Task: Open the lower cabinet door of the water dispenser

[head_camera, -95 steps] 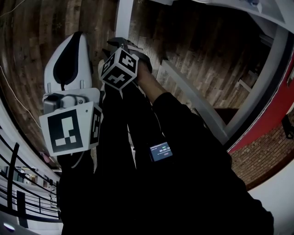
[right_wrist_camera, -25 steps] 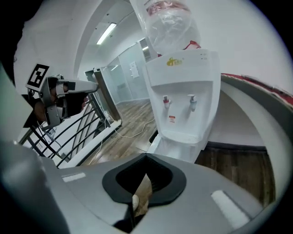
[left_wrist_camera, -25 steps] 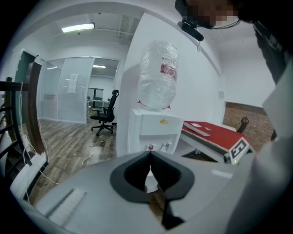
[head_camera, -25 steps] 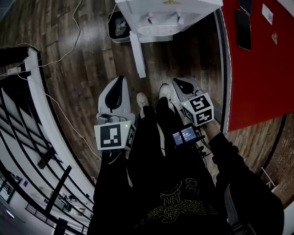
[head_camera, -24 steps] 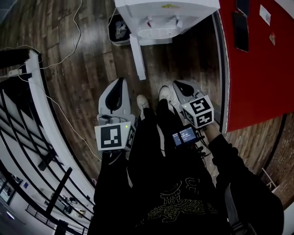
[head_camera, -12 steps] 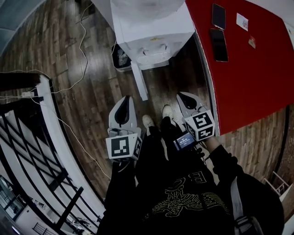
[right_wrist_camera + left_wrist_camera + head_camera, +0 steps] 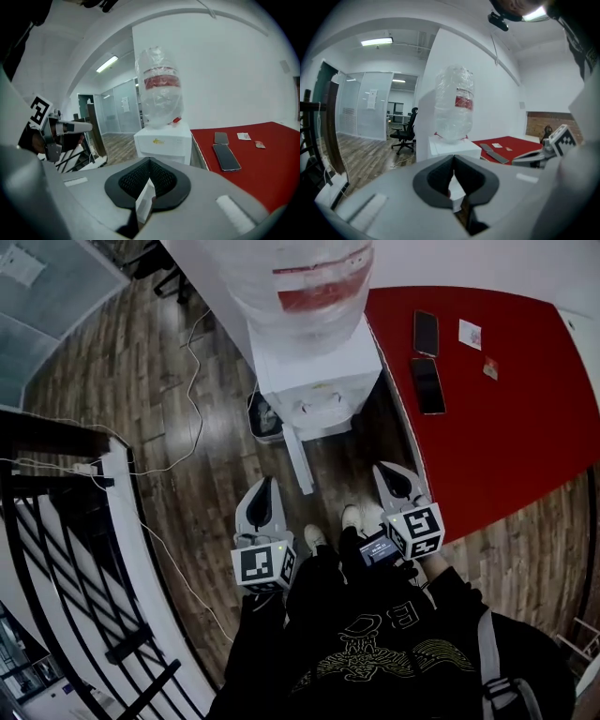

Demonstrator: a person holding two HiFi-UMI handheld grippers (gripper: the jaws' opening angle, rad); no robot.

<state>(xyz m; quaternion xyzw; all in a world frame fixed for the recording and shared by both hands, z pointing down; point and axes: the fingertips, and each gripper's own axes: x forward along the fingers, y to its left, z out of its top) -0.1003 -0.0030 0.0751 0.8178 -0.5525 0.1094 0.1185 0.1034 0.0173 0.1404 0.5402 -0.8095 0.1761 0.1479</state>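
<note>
The white water dispenser (image 7: 319, 381) carries a clear bottle (image 7: 314, 282). Its lower cabinet door (image 7: 298, 457) stands open, swung out edge-on toward me. My left gripper (image 7: 264, 487) hangs left of the door's outer end and my right gripper (image 7: 386, 471) right of it, both apart from it and pointing at the dispenser. In the left gripper view the left gripper (image 7: 453, 161) is shut and empty, with the dispenser (image 7: 452, 146) beyond it. In the right gripper view the right gripper (image 7: 150, 163) is also shut on nothing, facing the dispenser (image 7: 164, 139).
A red table (image 7: 497, 418) with two phones (image 7: 428, 385) stands right of the dispenser. A small dark bin (image 7: 265, 416) sits at its left foot. A cable (image 7: 192, 362) trails over the wooden floor. A black railing (image 7: 66, 549) runs along the left.
Both grippers have risen away from the floor and the head view has lifted, so the bottle and more of the red table show. The door stays open.
</note>
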